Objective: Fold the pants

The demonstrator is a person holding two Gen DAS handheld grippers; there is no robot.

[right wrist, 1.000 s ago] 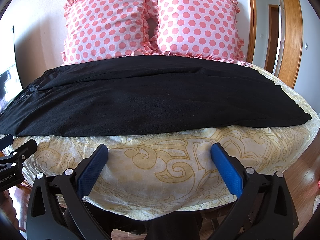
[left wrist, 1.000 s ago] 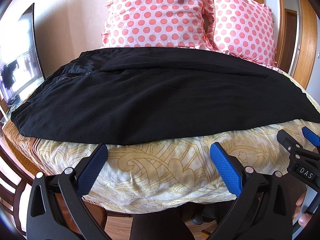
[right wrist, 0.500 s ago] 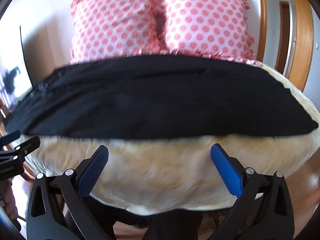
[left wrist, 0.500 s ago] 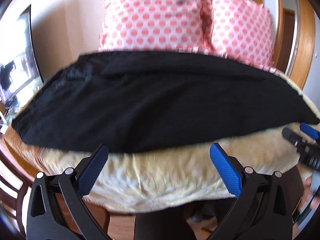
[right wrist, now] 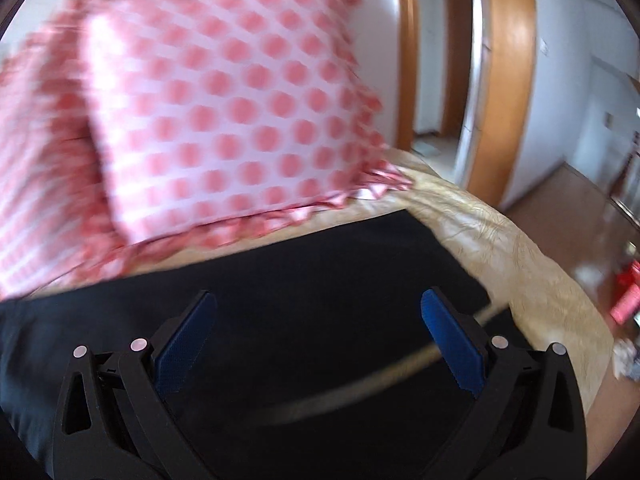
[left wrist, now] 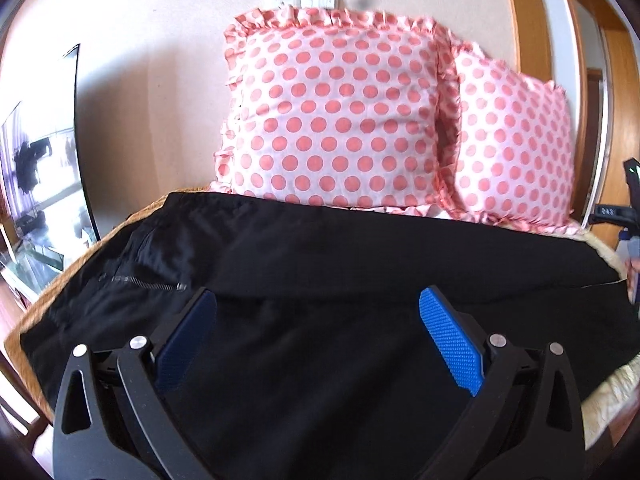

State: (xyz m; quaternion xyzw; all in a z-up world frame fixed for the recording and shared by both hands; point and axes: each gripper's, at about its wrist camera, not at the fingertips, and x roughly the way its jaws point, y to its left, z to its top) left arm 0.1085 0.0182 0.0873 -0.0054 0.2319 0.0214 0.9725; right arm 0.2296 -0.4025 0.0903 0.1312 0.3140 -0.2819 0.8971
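Note:
Black pants (left wrist: 320, 272) lie spread sideways across a bed, waist and zipper (left wrist: 140, 283) at the left, legs running right. My left gripper (left wrist: 318, 340) is open and empty, low over the middle of the pants. My right gripper (right wrist: 318, 340) is open and empty over the leg end of the pants (right wrist: 320, 280), near the hem at the right; this view is blurred. Part of the right gripper (left wrist: 624, 216) shows at the right edge of the left wrist view.
Two pink polka-dot pillows (left wrist: 340, 112) (right wrist: 224, 120) lean on the wall behind the pants. The yellow patterned bedsheet (right wrist: 520, 256) shows at the right bed edge. A TV screen (left wrist: 36, 184) stands left. A doorway with wooden frame (right wrist: 504, 80) is at the right.
Both grippers moved forward from the near bed edge to over the pants. The right gripper swung to the right toward the leg end. Both stayed open.

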